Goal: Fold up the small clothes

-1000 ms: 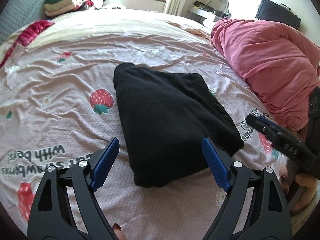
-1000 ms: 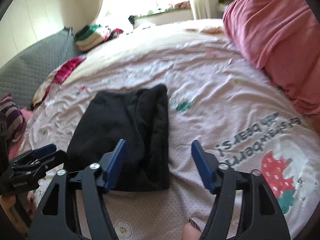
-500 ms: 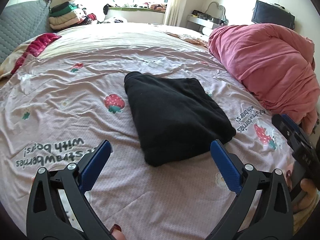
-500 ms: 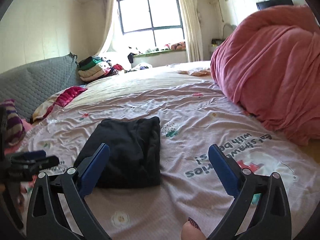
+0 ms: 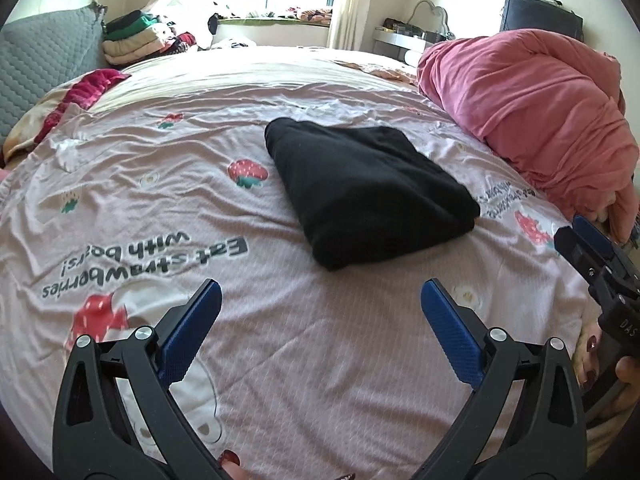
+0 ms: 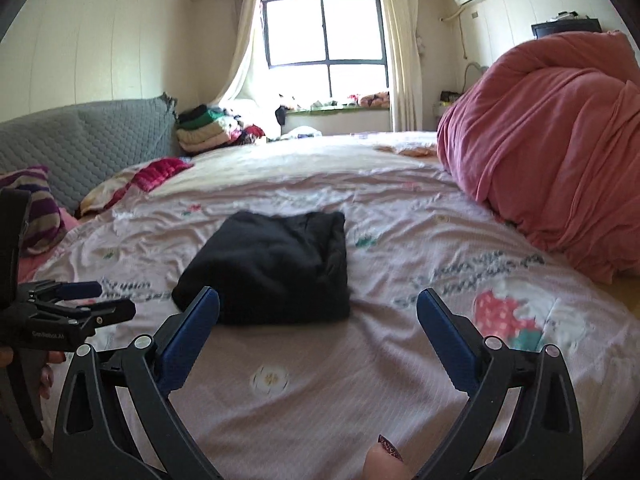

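A black garment [image 5: 368, 196] lies folded into a compact rectangle on the pink strawberry-print bed sheet [image 5: 160, 168]. In the right wrist view the same black garment [image 6: 272, 268] sits just beyond the blue pads. My left gripper [image 5: 318, 292] is open over bare sheet, short of the garment, with nothing between its jaws. My right gripper [image 6: 318, 300] is also open and empty, with its left pad near the garment's near edge. Each gripper shows at the edge of the other's view: the right one [image 5: 600, 264] and the left one [image 6: 68, 304].
A big pink duvet [image 5: 528, 120] is heaped at the right of the bed. A stack of folded clothes [image 6: 204, 132] and a grey quilted headboard [image 6: 88, 140] stand at the far left. A striped pillow [image 6: 36, 208] lies at the left edge. A window is behind.
Both grippers have opened wider and pulled back from the black garment, which now lies farther ahead of them. The right gripper's view has tilted up toward the window.
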Available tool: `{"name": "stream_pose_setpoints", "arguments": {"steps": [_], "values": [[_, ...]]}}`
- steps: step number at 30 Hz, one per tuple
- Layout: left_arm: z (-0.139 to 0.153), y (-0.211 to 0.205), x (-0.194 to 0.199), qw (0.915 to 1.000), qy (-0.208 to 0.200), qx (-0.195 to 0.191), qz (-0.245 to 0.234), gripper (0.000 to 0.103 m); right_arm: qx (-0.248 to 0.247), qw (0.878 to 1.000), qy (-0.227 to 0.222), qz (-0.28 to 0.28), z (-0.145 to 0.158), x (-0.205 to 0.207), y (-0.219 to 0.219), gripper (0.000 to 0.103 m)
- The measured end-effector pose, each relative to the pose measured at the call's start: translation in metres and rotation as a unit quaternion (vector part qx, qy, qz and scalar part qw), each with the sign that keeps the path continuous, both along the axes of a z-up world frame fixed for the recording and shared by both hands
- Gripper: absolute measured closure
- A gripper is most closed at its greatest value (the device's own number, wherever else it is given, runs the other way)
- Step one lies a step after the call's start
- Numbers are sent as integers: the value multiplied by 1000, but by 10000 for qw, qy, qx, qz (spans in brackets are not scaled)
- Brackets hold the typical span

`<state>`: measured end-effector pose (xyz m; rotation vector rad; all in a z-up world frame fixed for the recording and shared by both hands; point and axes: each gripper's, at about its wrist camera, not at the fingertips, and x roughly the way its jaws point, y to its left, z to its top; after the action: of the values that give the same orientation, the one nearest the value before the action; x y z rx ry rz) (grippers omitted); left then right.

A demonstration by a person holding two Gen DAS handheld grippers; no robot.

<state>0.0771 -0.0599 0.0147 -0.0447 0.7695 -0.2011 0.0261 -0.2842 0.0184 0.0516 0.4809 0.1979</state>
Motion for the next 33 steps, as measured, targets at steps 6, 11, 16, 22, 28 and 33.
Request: {"name": "stream_pose_setpoints", "arguments": {"steps": [6, 11, 16, 22, 28, 33], "values": [[-15, 16, -9, 9998, 53, -24, 187, 9, -148, 9997, 164, -95, -15, -10, 14, 5], [-21, 23, -11, 9998, 54, -114, 184, 9, -285, 9989, 348, -117, -30, -10, 26, 5], [-28, 28, -8, 9996, 67, -164, 222, 9, -467, 9982, 369, -108, -36, -5, 34, 5], [-31, 31, -7, 9994, 127, -194, 251, 9, -451, 9979, 464, -98, -42, 2, 35, 5], [-32, 35, -7, 9991, 173, -224, 317, 9, -442, 9979, 449, -150, -42, 4, 33, 5], [-30, 36, -8, 9990, 167, -248, 337, 9, -445, 9979, 444, -147, -42, 3, 34, 5]]}}
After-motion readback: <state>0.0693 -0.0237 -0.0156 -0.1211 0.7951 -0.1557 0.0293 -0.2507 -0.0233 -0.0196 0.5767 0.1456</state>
